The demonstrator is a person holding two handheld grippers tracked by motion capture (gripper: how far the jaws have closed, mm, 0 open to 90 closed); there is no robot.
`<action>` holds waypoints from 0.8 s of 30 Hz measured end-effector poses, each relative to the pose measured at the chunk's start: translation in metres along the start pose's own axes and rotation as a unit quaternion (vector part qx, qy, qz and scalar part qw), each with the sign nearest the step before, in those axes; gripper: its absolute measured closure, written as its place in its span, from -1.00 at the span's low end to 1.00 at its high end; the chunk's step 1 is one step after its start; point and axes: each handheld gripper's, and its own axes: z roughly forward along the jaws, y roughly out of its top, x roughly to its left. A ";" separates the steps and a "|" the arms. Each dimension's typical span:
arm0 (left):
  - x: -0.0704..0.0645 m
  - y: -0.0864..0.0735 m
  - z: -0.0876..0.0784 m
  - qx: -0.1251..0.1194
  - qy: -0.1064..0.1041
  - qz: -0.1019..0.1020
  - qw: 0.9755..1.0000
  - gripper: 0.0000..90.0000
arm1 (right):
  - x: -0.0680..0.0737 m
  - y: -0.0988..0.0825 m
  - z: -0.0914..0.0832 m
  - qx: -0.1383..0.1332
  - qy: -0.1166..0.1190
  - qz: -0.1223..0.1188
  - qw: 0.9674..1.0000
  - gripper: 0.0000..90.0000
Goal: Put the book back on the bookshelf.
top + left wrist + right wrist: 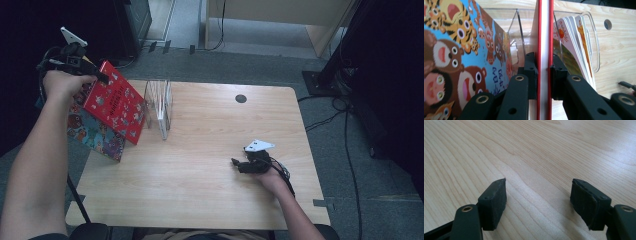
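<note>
The left tongs (97,76) are clenched on the red book (116,101), gripping it at its upper corner. In the left gripper view the pads (532,75) press both red covers of the book's edge (544,50), so the book hangs edge-on and in line with the jaws. This hold suits sliding the book between partitions rather than laying it flat.

The landmark is the clear plastic rack (160,107), which stands on the desk (210,170) near its left edge. The red book is lifted just left of the rack, tilted, apart from it. A blue picture book (95,132) lies below and left of the rack, overhanging the desk edge. One thin book (576,47) already stands inside the rack, behind the held edge.

The right tongs (235,164) rest on the desk well to the right of the rack, released, nothing between the jaws. The position likely keeps the right hand out of the insertion path.
</note>
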 end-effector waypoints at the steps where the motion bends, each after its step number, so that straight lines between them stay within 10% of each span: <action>1: 0.000 0.000 0.001 -0.002 0.000 0.000 1.000 0.78 | 0.000 0.000 0.000 0.000 0.000 0.000 1.000 -0.35; 24: -0.002 -0.002 0.011 -0.002 -0.017 -0.002 1.000 0.54 | 0.000 0.000 0.000 -0.001 0.001 -0.001 1.000 -0.32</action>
